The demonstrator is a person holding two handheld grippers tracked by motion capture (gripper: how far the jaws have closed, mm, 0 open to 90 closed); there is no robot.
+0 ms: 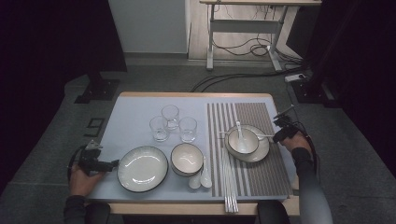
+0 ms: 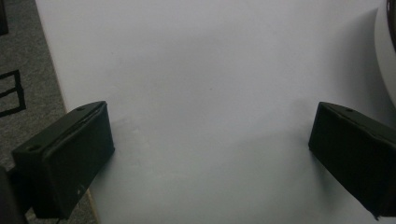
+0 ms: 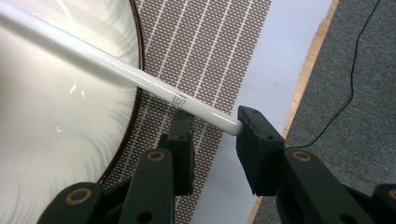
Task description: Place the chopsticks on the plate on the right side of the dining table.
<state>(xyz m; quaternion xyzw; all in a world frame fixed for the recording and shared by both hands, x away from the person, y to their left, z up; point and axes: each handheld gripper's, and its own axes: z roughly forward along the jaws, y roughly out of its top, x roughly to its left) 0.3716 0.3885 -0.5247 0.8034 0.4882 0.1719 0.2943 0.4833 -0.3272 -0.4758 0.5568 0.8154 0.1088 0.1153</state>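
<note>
The right hand-held gripper (image 3: 212,128) has its jaws around the butt end of a white chopstick (image 3: 116,67); that end touches the right jaw, a gap shows at the left one, so the jaws are not pinching it. The chopstick runs across the rim of a white plate (image 1: 263,151) carrying a bowl (image 1: 243,140) on the striped placemat (image 1: 261,175). The left hand-held gripper (image 2: 210,149) stands spread wide over bare worktop (image 2: 210,70), beside the empty dark-rimmed plate (image 1: 142,169).

Left tool (image 2: 210,154) wide open; right tool (image 3: 215,140) partly closed.
</note>
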